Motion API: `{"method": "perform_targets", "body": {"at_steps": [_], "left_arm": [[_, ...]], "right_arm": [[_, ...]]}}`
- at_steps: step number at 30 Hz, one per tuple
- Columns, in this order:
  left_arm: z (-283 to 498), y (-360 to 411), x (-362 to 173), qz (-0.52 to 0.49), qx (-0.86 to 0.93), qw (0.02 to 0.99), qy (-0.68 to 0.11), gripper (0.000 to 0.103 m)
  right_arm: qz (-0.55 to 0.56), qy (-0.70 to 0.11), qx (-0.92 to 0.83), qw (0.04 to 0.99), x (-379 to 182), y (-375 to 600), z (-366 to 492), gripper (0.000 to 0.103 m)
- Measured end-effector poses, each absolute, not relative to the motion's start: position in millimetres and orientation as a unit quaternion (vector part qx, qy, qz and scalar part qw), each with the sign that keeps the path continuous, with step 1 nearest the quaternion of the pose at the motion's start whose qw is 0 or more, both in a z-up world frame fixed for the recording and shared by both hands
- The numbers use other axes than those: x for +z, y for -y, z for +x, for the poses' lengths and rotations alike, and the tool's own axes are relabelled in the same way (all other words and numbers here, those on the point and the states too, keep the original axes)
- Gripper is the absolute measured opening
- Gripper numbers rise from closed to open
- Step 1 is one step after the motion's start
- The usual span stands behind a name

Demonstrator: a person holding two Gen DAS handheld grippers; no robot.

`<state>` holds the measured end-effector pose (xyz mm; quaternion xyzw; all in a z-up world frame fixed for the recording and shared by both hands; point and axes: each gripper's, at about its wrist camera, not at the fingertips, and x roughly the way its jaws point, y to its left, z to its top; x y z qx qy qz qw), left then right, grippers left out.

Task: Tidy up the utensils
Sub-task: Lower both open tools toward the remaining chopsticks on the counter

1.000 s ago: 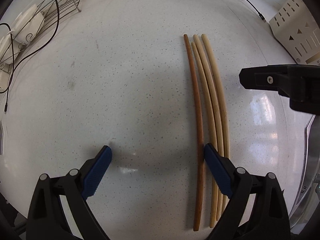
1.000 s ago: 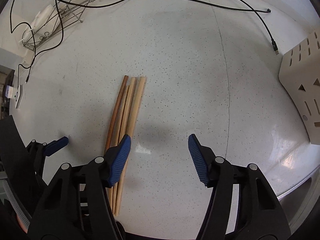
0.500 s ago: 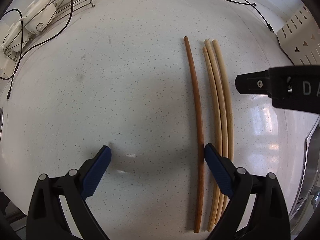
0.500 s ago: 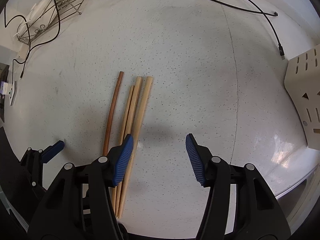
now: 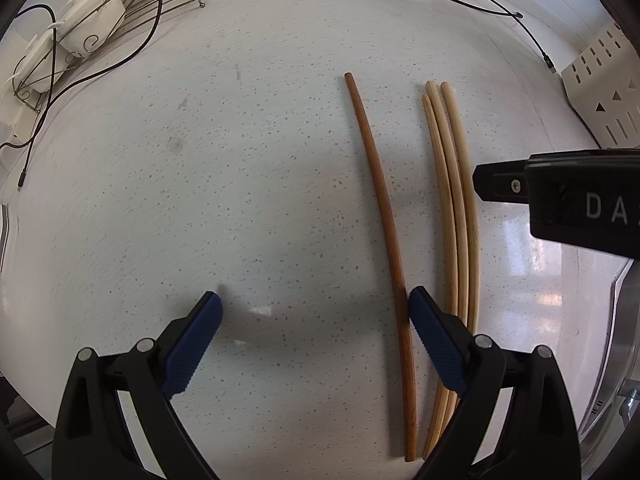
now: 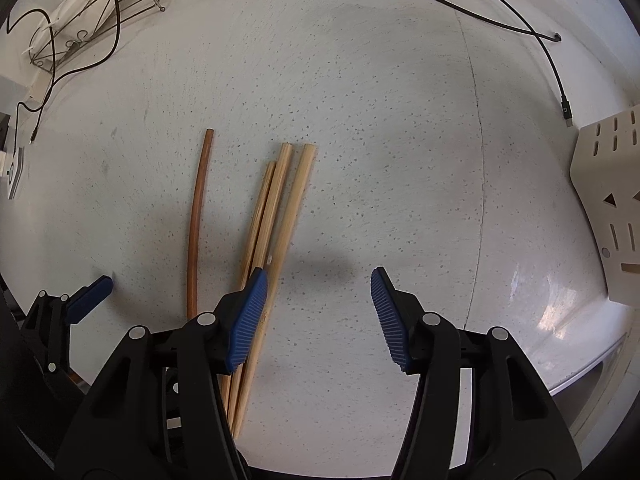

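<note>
- Left wrist view: the left gripper (image 5: 314, 312) stood wide open and empty, low over the white speckled surface (image 5: 200, 200). The long dark brown wooden chopstick (image 5: 384, 216) lay on that surface by itself, its near stretch just against the inner side of the gripper's right blue pad. The three pale bamboo chopsticks (image 5: 454, 208) lay bunched together just to the right, outside the jaws, with a clear gap between them and the brown one. The black body of the right gripper (image 5: 560, 204) reached in from the right edge.
- Right wrist view: the right gripper (image 6: 318, 284) was also open and held nothing. The pale sticks ran beneath its left blue pad (image 6: 250, 316); the brown stick curved off to the left, apart from them. A cream perforated holder (image 6: 608, 208) stood at the right edge, well away. A wire rack (image 6: 92, 12) and a black cable (image 6: 520, 28) lay far back.
- Judgement: the step looked like sorting the sticks by colour, the brown one set aside. The next move probably called for the left gripper to shift so the brown stick lay centred between the pads, then close gently on so thin a rod, which could roll or slip.
</note>
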<state>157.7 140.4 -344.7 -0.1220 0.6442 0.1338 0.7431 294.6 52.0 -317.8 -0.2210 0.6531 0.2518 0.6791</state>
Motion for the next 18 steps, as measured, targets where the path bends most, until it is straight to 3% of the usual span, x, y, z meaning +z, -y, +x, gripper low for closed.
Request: {"method": "perform_targets", "body": {"at_steps": [18], "left_arm": [[155.7,-147.7,-340.8,-0.121,0.135,0.741,-0.646,0.096]], "right_arm": [[-0.236,-0.66,0.235,0.673,-336.3,-59.4,279.2,0.051]]}}
